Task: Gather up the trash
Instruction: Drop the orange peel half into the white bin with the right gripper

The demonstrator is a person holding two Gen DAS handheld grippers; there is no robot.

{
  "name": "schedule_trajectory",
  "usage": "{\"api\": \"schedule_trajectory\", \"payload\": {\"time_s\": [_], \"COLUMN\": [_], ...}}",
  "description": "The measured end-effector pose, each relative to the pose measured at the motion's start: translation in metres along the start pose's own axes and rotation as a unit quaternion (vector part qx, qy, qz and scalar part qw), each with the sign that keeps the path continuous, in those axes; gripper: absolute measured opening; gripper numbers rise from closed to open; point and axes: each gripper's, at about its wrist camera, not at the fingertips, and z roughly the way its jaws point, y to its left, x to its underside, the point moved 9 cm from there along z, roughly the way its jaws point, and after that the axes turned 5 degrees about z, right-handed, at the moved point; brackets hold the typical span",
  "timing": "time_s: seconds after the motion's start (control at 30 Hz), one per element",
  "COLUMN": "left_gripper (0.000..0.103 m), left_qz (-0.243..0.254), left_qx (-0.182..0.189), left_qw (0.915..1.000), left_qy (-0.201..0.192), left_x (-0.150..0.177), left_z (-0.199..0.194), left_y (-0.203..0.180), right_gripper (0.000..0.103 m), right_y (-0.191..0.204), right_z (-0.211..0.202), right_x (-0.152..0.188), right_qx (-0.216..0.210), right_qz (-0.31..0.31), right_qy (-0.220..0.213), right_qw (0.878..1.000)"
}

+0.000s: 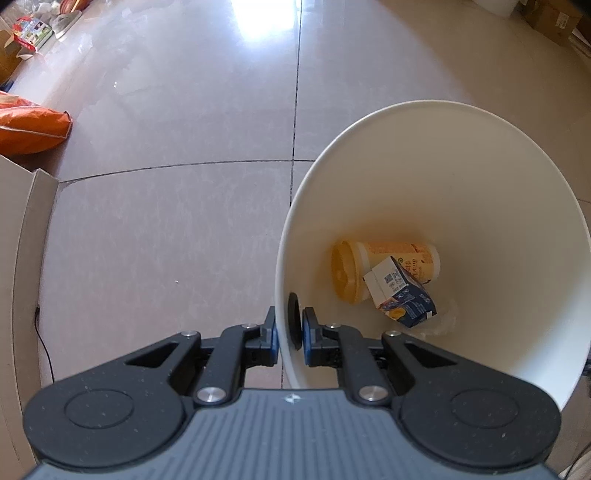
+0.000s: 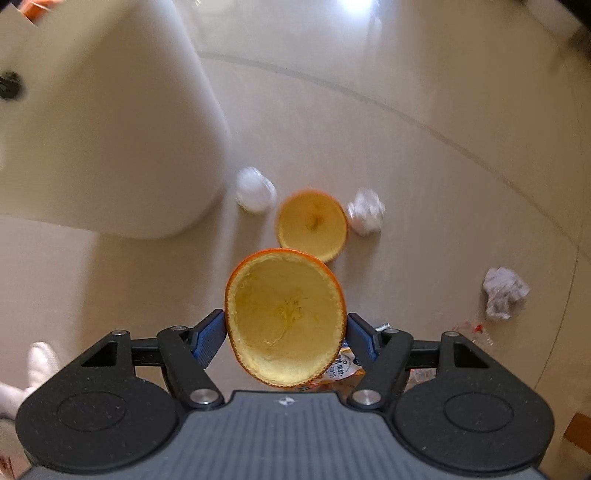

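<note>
My left gripper is shut on the rim of a white trash bin, one finger outside the wall and one inside. A yellow lidded cup and a blue-and-white carton lie at the bottom of the bin. My right gripper points down at the floor, shut on a hollow orange peel half that hangs above the tiles. A second peel half lies on the floor below. Crumpled tissues lie around it. The bin stands blurred to the left.
A printed snack wrapper shows under the held peel, with a clear plastic bottle to its right. A white shoe is at the left edge. An orange bag, a beige box edge and far clutter border the tiles.
</note>
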Motion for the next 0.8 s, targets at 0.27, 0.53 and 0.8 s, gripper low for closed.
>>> {"api": "schedule_trajectory", "payload": {"time_s": [0.27, 0.53, 0.8], "left_gripper": [0.01, 0.01, 0.01], "left_qz": [0.018, 0.025, 0.036], "left_qx": [0.011, 0.012, 0.016], "left_qw": [0.9997, 0.9995, 0.9991], "left_qy": [-0.01, -0.015, -0.012], "left_x": [0.002, 0.004, 0.001], "left_z": [-0.002, -0.004, -0.003], "left_y": [0.001, -0.001, -0.001], "right_gripper": [0.075, 0.075, 0.09], "right_y": [0.045, 0.108, 0.146], "right_z": [-0.11, -0.13, -0.126], "right_x": [-0.041, -0.098, -0.114], "right_qx": [-0.033, -0.052, -0.081], "right_qz": [-0.037, -0.086, -0.095], "right_qy": [-0.088, -0.14, -0.147], "right_qw": [0.995, 0.985, 0.981]}}
